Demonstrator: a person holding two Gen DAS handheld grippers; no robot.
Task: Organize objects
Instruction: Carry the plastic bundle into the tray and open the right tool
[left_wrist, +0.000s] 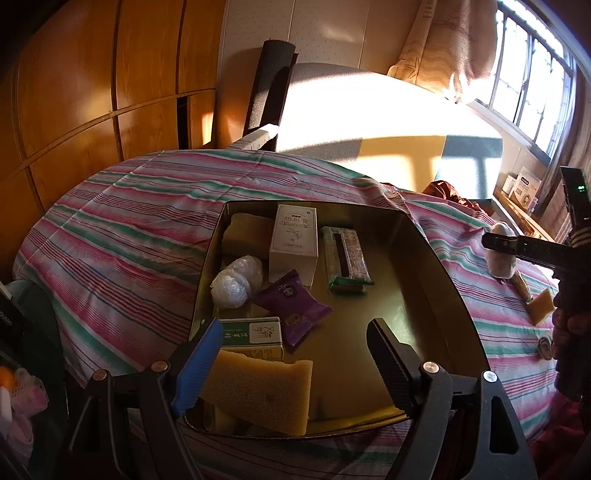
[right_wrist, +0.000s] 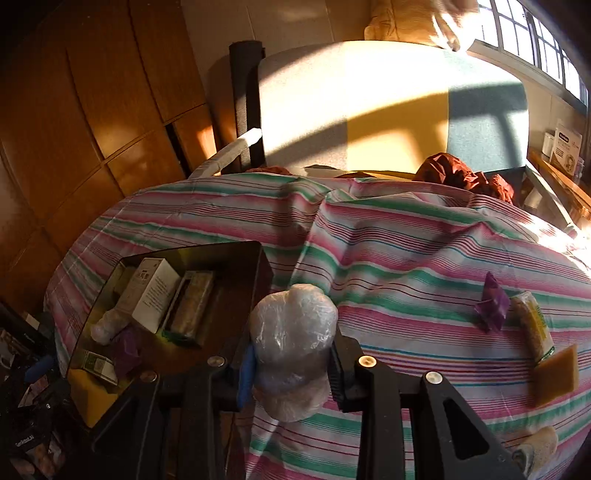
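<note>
A plastic-wrapped bundle (right_wrist: 291, 350), contents unreadable, perhaps food, is clamped in the right gripper (right_wrist: 291, 365); the left gripper (left_wrist: 295, 354) is held agape, empty, over the tin (left_wrist: 424, 236).

Ahead of the left jaws, a white box (left_wrist: 294, 240) bears the large Chinese heading 熊风膏, though I read it uncertainly, while the green carton (left_wrist: 255, 334) just beside those jaws carries large Chinese characters too skewed to make out.
</note>
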